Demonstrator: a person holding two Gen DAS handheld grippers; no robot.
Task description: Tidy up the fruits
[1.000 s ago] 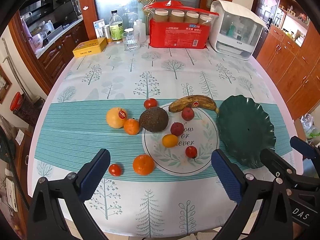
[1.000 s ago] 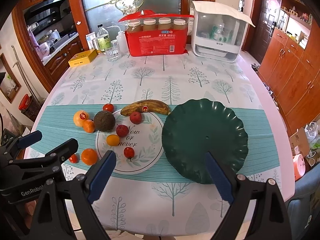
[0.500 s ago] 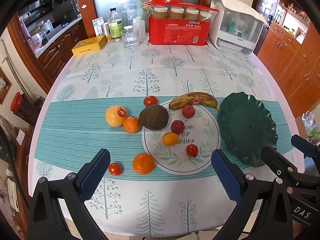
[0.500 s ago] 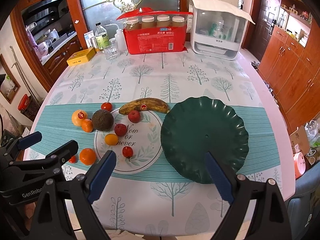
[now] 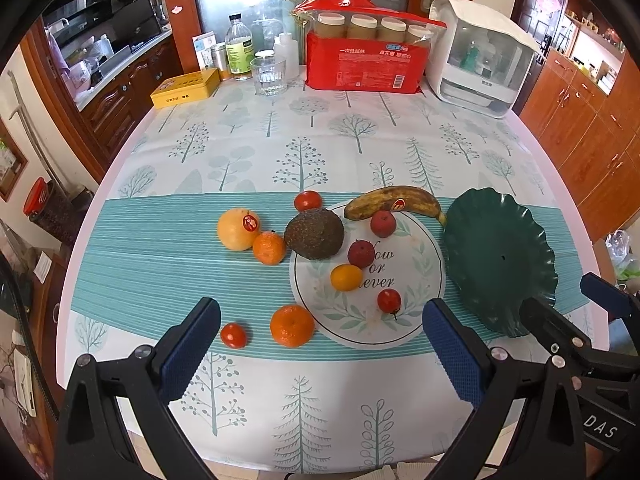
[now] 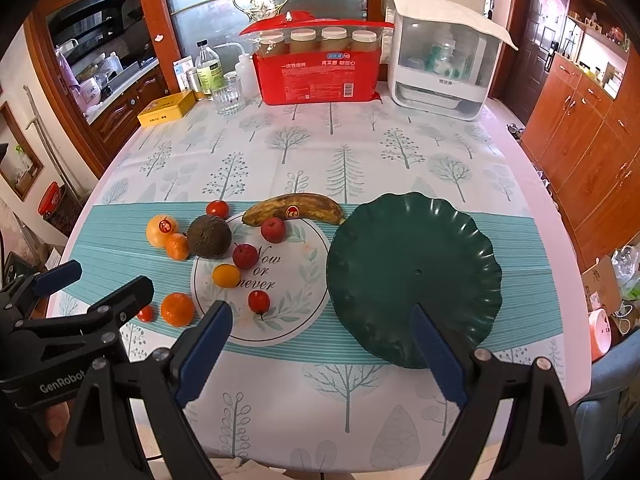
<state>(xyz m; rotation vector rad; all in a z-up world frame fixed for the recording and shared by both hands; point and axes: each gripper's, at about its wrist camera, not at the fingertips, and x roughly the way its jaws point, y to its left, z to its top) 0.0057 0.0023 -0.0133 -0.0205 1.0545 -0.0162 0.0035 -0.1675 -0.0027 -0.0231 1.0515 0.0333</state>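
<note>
Several fruits lie on and around a round white placemat [image 5: 404, 316] [image 6: 280, 320]: a spotted banana [image 5: 394, 200] [image 6: 294, 208], a dark avocado [image 5: 315, 234] [image 6: 209, 237], a yellow apple [image 5: 237, 228], oranges [image 5: 292, 325] [image 6: 177, 309], and small red and yellow fruits. An empty dark green plate [image 5: 500, 260] [image 6: 414, 276] sits to the right of the mat. My left gripper [image 5: 320, 344] is open and empty above the near table edge. My right gripper [image 6: 320, 348] is open and empty, in front of the plate.
At the table's far end stand a red pack of cups [image 5: 366, 62], a white appliance [image 5: 480, 56], a glass [image 5: 269, 76], bottles [image 5: 239, 54] and a yellow tin [image 5: 185, 88]. Wooden cabinets [image 6: 580, 140] line the right side.
Both grippers have drawn back and risen slightly, so the fruits and plate sit a little higher in view. Nothing on the table has moved.
</note>
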